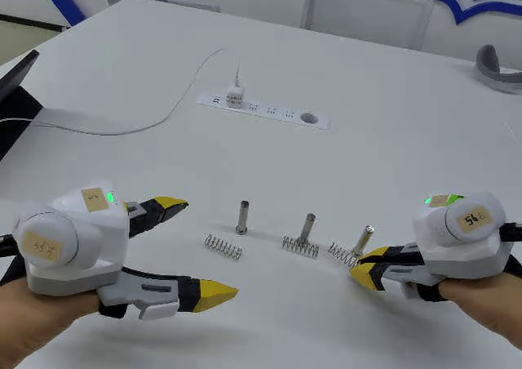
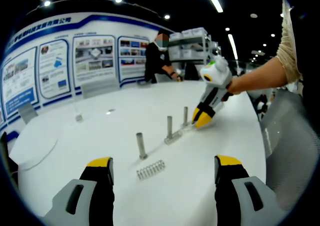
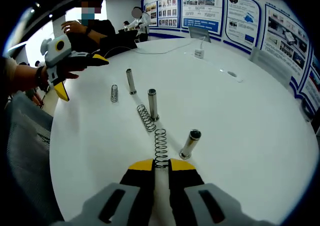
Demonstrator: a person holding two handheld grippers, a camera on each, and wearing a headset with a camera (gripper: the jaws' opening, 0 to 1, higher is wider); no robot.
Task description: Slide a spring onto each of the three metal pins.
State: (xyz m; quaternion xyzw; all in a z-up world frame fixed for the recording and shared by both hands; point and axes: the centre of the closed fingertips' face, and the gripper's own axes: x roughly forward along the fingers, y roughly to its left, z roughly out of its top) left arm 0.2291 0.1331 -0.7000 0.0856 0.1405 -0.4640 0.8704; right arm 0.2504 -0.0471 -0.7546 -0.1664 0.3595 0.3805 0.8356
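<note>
Two grippers work over the white table (image 1: 367, 75). The right gripper (image 3: 161, 165) pinches the end of one spring (image 3: 160, 145), which lies flat, its axis running straight out from the jaws beside the nearest pin (image 3: 190, 143). Its handwritten sticker (image 1: 473, 219) seems to read 54. The left gripper (image 2: 164, 162), held level, gapes wide before a second spring (image 2: 150, 169).

Left tool (image 1: 208, 246) agape, right tool (image 1: 356, 269) clamped.
</note>
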